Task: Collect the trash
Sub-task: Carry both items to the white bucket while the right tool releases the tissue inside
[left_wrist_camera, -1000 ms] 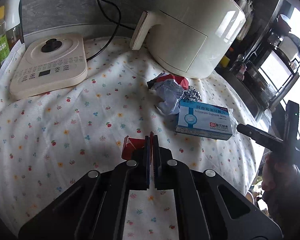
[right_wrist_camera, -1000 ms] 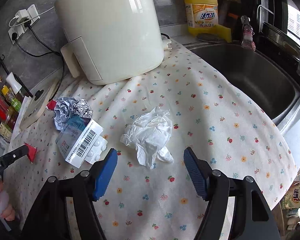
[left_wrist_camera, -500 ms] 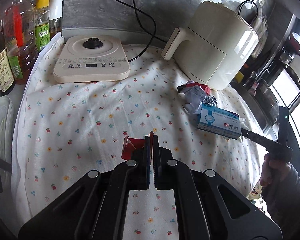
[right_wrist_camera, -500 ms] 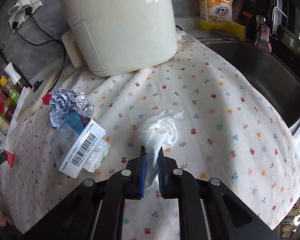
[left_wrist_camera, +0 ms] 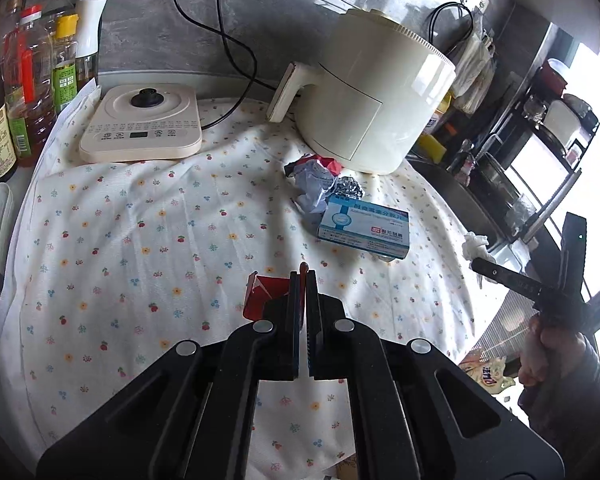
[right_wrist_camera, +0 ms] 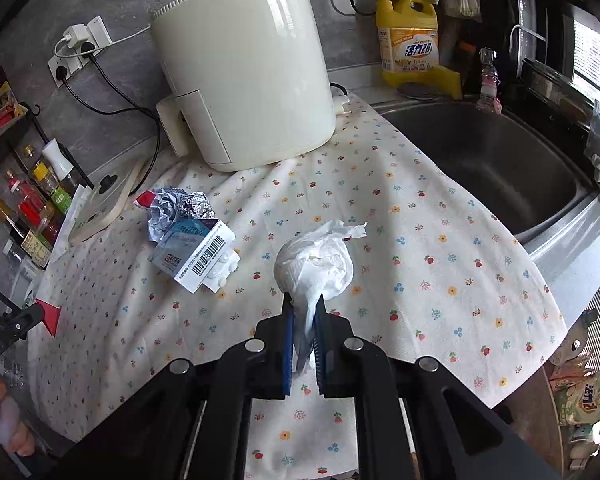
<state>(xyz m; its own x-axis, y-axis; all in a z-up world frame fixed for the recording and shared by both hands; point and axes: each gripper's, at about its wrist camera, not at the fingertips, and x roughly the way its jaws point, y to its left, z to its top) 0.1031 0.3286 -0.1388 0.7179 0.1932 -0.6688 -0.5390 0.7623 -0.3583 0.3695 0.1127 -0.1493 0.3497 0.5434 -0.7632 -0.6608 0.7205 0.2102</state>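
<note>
My left gripper (left_wrist_camera: 303,278) is shut on a red wrapper scrap (left_wrist_camera: 260,298) and holds it above the flowered cloth (left_wrist_camera: 140,240). In the right wrist view that scrap (right_wrist_camera: 49,315) shows at the far left. My right gripper (right_wrist_camera: 303,302) is shut on a crumpled white tissue (right_wrist_camera: 316,260), which bulges out beyond the blue pads (right_wrist_camera: 287,328). Its tissue (left_wrist_camera: 474,242) also shows at the right edge of the left wrist view. A crumpled foil and paper wad (right_wrist_camera: 176,208) and a blue-white medicine box (right_wrist_camera: 192,252) on a blister pack (right_wrist_camera: 225,272) lie on the cloth.
A cream air fryer (right_wrist_camera: 244,64) stands at the back, with a flat cooker (left_wrist_camera: 140,128) to its left and oil bottles (left_wrist_camera: 28,80) beyond. Black cables run along the wall. A steel sink (right_wrist_camera: 480,160) and a yellow detergent bottle (right_wrist_camera: 410,44) lie to the right.
The right gripper went from wide open around the tissue to shut on it and raised it off the cloth. The left gripper drew back and up, still holding the red scrap.
</note>
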